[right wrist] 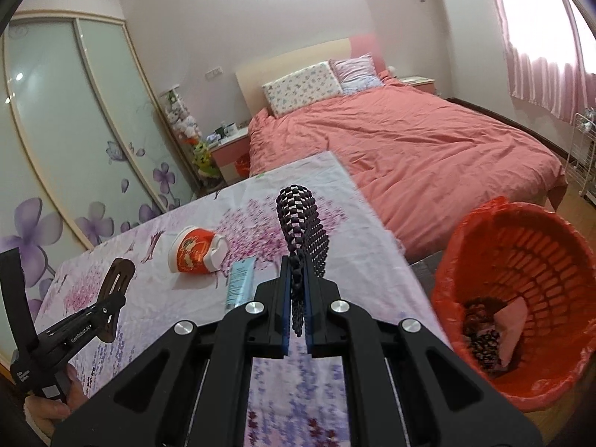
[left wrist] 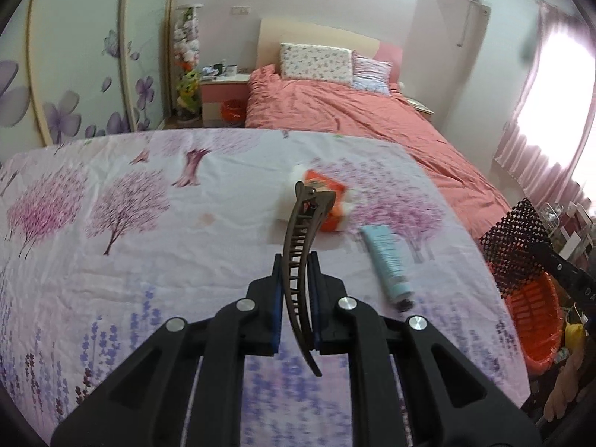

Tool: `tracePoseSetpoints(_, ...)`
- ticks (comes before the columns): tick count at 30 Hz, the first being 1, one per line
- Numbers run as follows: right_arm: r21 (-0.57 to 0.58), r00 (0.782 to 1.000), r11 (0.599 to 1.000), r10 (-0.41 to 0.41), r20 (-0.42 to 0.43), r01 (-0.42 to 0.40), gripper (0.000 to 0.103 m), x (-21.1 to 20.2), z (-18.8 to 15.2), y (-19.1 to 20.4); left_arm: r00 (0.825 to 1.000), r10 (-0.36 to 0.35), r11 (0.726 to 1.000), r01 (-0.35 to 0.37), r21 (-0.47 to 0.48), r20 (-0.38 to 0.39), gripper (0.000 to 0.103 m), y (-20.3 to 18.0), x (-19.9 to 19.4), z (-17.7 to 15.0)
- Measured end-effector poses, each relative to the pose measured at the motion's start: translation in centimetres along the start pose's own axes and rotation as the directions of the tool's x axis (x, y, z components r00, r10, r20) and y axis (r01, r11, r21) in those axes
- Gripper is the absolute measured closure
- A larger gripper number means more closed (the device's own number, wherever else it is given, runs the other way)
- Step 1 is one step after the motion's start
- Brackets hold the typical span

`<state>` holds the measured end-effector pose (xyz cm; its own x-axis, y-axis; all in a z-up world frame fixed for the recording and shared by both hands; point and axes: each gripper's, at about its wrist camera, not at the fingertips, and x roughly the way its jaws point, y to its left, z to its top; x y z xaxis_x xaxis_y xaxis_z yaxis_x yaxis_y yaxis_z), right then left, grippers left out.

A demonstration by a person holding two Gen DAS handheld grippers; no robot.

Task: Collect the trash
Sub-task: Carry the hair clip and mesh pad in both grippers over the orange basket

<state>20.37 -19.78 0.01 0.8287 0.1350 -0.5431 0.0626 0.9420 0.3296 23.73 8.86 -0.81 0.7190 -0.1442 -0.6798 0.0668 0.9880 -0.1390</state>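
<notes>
We are gripping one curved brown plastic hair clip (left wrist: 299, 260) in the left tool (left wrist: 295, 264), its long axis pointing away from us. Our right tool (right wrist: 297, 272) is clamping one black beaded mesh piece (right wrist: 302, 223), standing upright. On the floral-cloth surface (left wrist: 130, 260) are lying one orange-and-white cup (right wrist: 193, 251) and one pale-blue tube (left wrist: 387, 257). One orange basket (right wrist: 521, 260) is sitting beside.

Ahead of me a bed (right wrist: 409, 149) wears a salmon-pink duvet, with two patterned pillows (right wrist: 301, 87) against its headboard. A pink nightstand (left wrist: 225, 91) stands beside it, and flower-printed wardrobe doors (right wrist: 74, 141) run along the left wall.
</notes>
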Motion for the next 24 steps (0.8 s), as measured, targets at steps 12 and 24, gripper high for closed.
tracePoseSetpoints(12,0.050,0.996,0.997,-0.069,0.060,0.066,0.097,-3.9,-0.5,-5.3,0.994,-0.106,0.985,0.104,0.136,0.007,0.090,-9.1,-1.5,-0.2)
tracePoseSetpoints(24,0.044,0.965,0.977,-0.212,0.155,0.208,0.097,-7.0,-1.0,-9.6,0.979,-0.202,0.936,0.189,0.297,0.012,0.090,-18.5,-2.7,-1.6)
